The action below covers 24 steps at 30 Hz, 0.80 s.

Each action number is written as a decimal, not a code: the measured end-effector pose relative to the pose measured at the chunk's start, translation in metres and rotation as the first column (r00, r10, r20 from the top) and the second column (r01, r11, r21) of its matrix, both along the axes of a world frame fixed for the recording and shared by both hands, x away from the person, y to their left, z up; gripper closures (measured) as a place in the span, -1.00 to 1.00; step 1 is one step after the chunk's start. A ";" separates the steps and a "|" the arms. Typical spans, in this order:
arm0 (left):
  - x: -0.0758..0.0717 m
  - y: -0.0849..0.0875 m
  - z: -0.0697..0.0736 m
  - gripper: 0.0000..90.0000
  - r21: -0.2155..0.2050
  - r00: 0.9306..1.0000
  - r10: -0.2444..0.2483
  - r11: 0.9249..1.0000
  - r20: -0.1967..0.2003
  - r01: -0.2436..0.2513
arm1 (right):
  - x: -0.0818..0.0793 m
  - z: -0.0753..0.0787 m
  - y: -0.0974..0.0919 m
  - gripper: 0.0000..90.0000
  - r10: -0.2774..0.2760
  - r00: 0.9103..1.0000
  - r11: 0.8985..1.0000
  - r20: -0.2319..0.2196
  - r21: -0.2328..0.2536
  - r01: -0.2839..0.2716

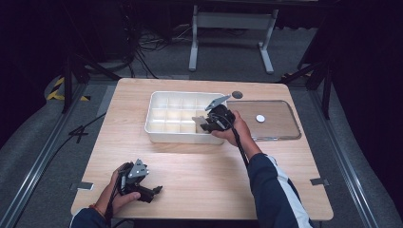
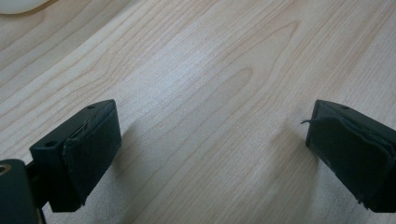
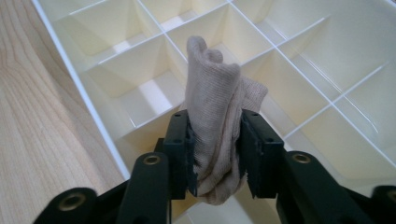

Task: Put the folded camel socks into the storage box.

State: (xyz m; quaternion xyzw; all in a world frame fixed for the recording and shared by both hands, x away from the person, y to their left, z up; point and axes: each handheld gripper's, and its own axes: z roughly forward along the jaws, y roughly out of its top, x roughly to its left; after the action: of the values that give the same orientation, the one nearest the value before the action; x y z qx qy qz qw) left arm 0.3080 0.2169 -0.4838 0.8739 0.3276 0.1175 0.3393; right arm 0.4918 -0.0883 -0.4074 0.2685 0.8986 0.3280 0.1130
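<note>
Your right gripper (image 3: 215, 154) is squeezing a soft beige sock (image 3: 219, 116), and the sock is bunched up between the two black jaws. The sock stands up long and tall out of the jaws, and its top end leans toward the white box with many little rooms (image 3: 107, 135). In the right gripper view, that box lies right under and ahead of the sock, and the near wall of the box runs past on the left side of the jaws. So the sock hangs over the box, above the rooms by the near wall, and the little room just in front of the jaws looks bare. In the high view, your right gripper (image 1: 209, 121) sits over the near right part of the box (image 1: 157, 135), and your right hand (image 1: 235, 129) is just outside the box on its right side. I think the next move is to go down into one room and let go, so keep the sock's long shape pointing straight into that room and not across a thin wall. Your left gripper (image 1: 151, 191) is far from the box, down by the near edge of the wooden table (image 1: 199, 166), well apart from the sock. In the left gripper view its jaws stand wide apart with nothing between them, just bare wood (image 2: 210, 93) below. The right hand is the near one, so it does the job. A clear lid (image 1: 278, 123) lies flat on the table to the right of the box.
</note>
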 end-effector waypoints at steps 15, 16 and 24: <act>0.000 0.000 0.000 -0.92 0.001 1.000 0.002 1.000 0.003 -0.002 | 0.010 0.000 0.016 0.27 0.028 0.995 0.985 -0.092 -0.170 -0.043; 0.000 0.000 0.000 -0.92 0.001 1.000 0.002 1.000 0.003 -0.002 | 0.010 0.003 0.015 0.24 0.021 0.996 0.987 -0.090 -0.159 -0.035; 0.000 -0.001 0.000 -0.93 0.005 1.000 0.004 1.000 0.004 -0.004 | 0.009 0.020 0.012 0.21 0.021 0.999 1.000 -0.042 -0.007 -0.021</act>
State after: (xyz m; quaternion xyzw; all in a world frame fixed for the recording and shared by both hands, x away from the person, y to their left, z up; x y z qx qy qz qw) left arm 0.3079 0.2163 -0.4837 0.8738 0.3285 0.1206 0.3376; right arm 0.5011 -0.0767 -0.3875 0.2654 0.9048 0.3202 0.0918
